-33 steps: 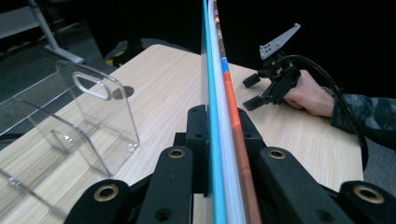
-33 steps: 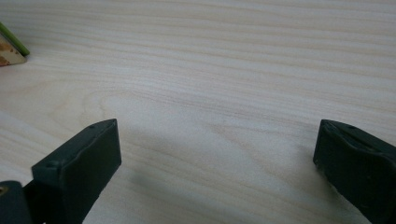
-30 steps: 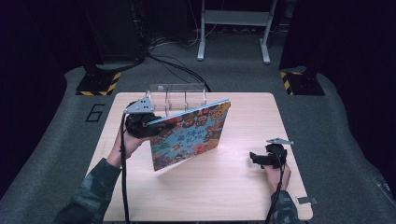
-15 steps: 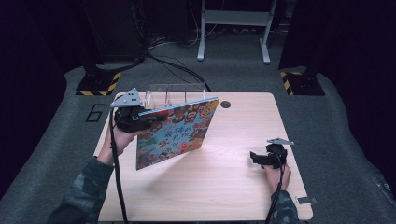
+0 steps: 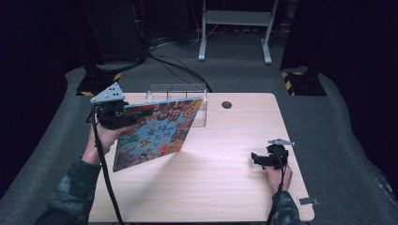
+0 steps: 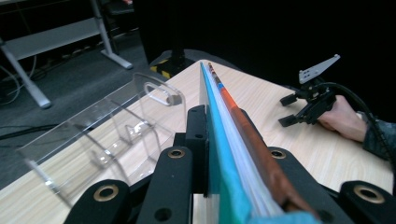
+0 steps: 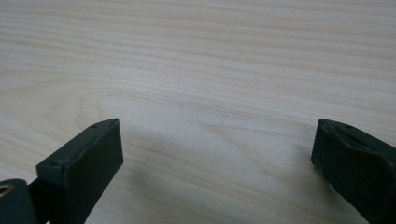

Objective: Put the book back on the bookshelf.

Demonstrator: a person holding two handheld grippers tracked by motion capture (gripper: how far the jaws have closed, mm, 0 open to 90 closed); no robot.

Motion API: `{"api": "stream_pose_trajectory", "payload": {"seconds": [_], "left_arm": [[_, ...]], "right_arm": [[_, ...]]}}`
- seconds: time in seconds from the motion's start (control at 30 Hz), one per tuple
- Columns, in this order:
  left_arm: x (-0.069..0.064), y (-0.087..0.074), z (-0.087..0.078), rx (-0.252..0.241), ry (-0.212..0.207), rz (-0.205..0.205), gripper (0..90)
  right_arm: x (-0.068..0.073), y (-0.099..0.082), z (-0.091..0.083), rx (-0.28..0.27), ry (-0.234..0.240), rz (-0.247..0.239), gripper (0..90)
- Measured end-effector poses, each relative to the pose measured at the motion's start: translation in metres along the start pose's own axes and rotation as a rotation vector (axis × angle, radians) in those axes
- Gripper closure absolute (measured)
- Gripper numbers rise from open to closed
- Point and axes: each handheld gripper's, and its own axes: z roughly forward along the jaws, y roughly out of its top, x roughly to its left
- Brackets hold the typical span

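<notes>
A person seated at a pale wooden table (image 5: pixel 220 187) holds a colourful picture book (image 5: pixel 157 133) in the air with the left gripper (image 5: pixel 136 110), whose jaws are clamped on the book's upper corner. The book hangs tilted over the left part of the table, its cover facing the camera and its top edge just in front of a clear plastic rack (image 5: pixel 178 93) that stands at the table's far edge. In the left gripper view the book (image 6: pixel 224 140) runs edge-on between the two black jaws, teal cover on one side and brown on the other, with the clear plastic rack (image 6: pixel 112 135) just beside it, empty slots showing.

The right gripper (image 5: pixel 256 159) rests on the table near the right front, well apart from the book, a hand (image 5: pixel 277 176) behind it. Its jaws stand wide, and in the right gripper view bare wood grain lies between the two tips (image 7: pixel 215 158).
</notes>
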Motion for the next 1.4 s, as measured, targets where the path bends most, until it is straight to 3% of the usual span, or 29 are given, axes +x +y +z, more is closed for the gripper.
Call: {"api": "stream_pose_trajectory", "payload": {"seconds": [0.2,0.4,0.83,1.4], "left_arm": [[0.010,0.002,-0.013,-0.028,0.040,-0.029,80.7],[0.019,0.003,-0.025,-0.051,0.106,-0.063,80.7],[0.034,-0.003,-0.035,-0.075,0.218,-0.111,80.7],[0.049,-0.004,-0.026,-0.109,0.340,-0.142,80.7]], "right_arm": [[0.000,0.000,0.000,-0.001,0.002,0.001,1.5],[0.000,0.000,0.000,-0.001,0.001,0.000,1.6],[0.000,0.000,0.000,-0.002,0.002,-0.001,1.9],[0.001,0.000,0.001,-0.001,-0.002,-0.010,2.3]]}}
